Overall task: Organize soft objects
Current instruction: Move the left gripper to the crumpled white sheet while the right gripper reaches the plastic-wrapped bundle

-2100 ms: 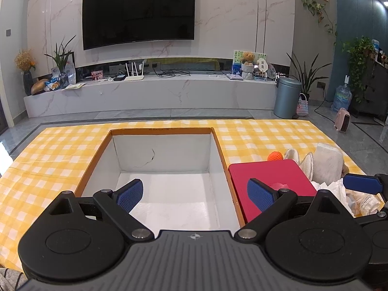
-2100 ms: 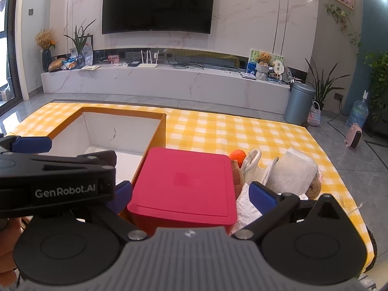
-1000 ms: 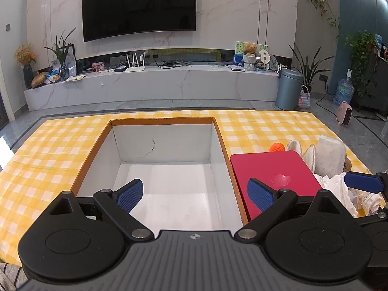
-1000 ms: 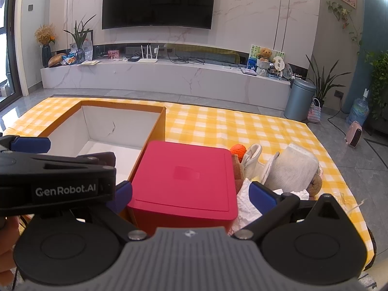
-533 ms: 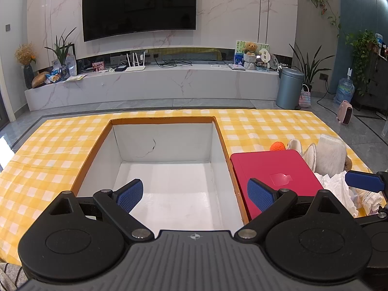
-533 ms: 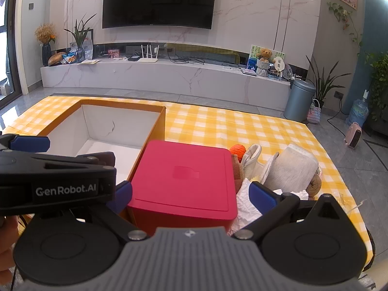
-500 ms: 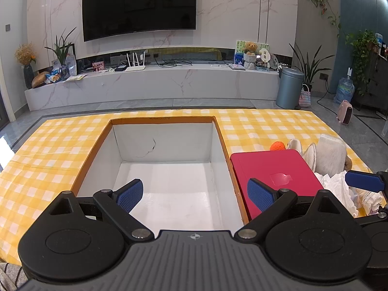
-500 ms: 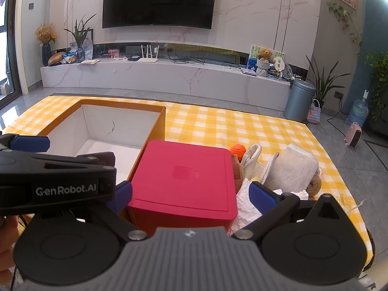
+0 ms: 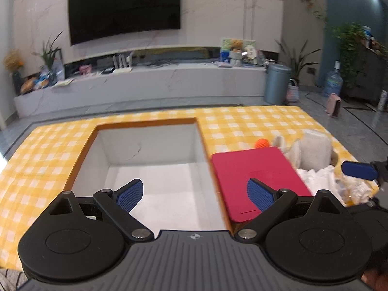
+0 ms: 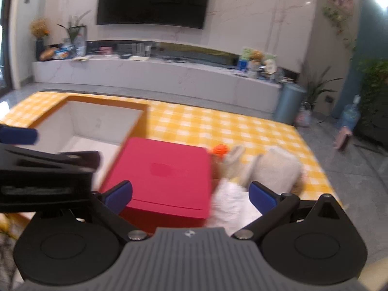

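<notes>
Left gripper (image 9: 195, 194) spread wide, empty, over open white bin (image 9: 155, 150). Red lidded box (image 9: 257, 177) just right of bin. Right gripper (image 10: 190, 194) spread wide, empty, above box. Soft pile on table (image 9: 254, 123): orange ball (image 10: 220, 149), rolled towel (image 10: 278, 169), white cloth (image 10: 230, 201).

Both wrist cameras sit low over the worktop (image 9: 242, 121), facing the TV wall, sharing the red box (image 9: 254, 169) (image 10: 165, 169).

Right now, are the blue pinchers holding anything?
No. The left gripper and the right gripper are both open and hold nothing; the red box and the soft things lie untouched.
</notes>
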A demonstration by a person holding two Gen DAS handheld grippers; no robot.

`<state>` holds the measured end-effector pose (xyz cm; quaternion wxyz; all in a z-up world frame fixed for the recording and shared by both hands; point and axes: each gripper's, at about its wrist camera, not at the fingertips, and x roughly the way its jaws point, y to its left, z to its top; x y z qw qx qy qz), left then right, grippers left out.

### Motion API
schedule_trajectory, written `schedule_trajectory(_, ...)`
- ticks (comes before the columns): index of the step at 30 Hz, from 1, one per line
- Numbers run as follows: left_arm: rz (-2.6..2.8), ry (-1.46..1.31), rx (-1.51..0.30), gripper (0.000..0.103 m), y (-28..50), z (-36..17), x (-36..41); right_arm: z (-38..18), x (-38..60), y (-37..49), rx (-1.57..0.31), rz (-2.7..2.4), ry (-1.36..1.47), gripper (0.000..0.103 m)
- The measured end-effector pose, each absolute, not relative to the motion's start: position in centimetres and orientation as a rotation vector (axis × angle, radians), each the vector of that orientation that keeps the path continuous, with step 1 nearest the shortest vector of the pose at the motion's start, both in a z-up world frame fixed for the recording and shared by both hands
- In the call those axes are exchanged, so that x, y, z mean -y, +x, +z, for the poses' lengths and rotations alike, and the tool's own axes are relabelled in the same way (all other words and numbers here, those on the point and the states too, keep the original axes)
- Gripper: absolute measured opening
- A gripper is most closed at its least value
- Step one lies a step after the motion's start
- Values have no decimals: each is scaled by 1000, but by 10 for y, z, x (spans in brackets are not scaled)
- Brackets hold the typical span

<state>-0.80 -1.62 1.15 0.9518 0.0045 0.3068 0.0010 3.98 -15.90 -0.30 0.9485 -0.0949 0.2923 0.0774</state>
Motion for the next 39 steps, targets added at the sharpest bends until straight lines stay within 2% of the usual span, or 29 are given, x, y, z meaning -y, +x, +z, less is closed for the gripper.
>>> schedule_trajectory(13, -111, 20, -662, 103, 5, 23, 60, -10, 284, 60, -621, -122, -61, 100)
schedule_trajectory(18, -153, 68, -709, 103, 14, 14, 94, -29, 339, 66, -669, -244, 181, 100)
schedule_trajectory(29, -337, 103, -821, 103, 34, -4, 155, -52, 368, 71, -690, -260, 281, 100)
schedule_trajectory(36, -446, 312, -821, 103, 39, -25, 201, -61, 387, 71, -703, -259, 390, 100)
schedule_trajectory(39, -478, 428, -878, 103, 50, -41, 223, -67, 393, 73, -726, -265, 433, 100)
